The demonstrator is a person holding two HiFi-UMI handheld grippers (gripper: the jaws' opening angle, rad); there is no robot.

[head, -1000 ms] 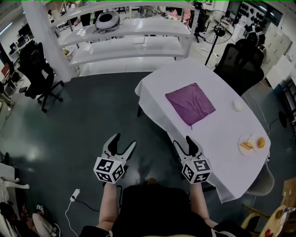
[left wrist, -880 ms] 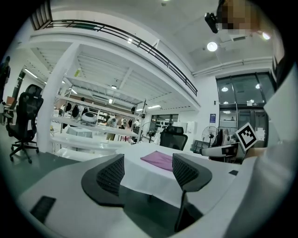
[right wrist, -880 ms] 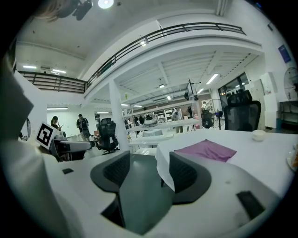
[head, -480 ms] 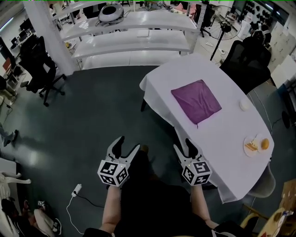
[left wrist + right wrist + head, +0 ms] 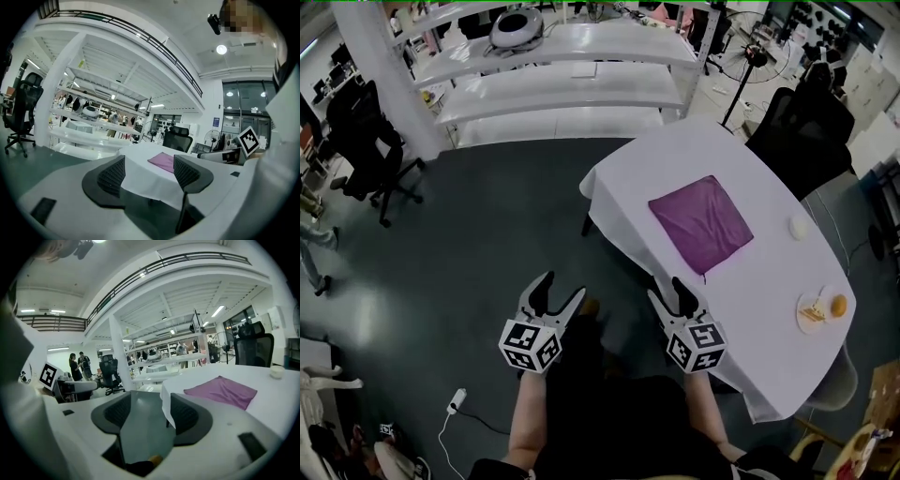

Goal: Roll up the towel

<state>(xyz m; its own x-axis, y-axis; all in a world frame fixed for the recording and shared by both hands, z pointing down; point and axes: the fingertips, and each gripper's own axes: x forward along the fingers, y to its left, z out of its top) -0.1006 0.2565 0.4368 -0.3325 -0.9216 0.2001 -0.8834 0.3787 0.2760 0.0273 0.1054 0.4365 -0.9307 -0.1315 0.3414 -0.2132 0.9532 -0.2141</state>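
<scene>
Fingers (image 5: 112,176) on my left gripper (image 5: 562,286) are sitting wide apart with nothing between them, just open air and the tabletop (image 5: 750,309) way out ahead. It's the same story on the right gripper (image 5: 666,289): its fingers (image 5: 190,416) are spread wide, holding nothing and touching nothing.

As for what's just changed, honestly not much. Compared with a second ago, both grippers are still hanging in front of my body at about the same spread, and the left one is riding a touch higher in the head view. The tabletop and the purple towel (image 5: 701,223) are sitting slightly differently in that view too, and my shoe is showing up further forward on the dark floor (image 5: 469,234). So I'm guessing I'm walking up to the table rather than working yet.

For the task, that means rolling isn't started. The towel is lying flat and unrolled in the middle of the white tabletop, well apart from both grippers, and it's looking no different from before. Both gripper views are catching it past the fingers, out of reach.

Further out on the same tabletop, a small white cup (image 5: 798,227) is sitting beyond the towel, and a plate (image 5: 816,323) with some food is near the far edge, clear of the towel.
</scene>
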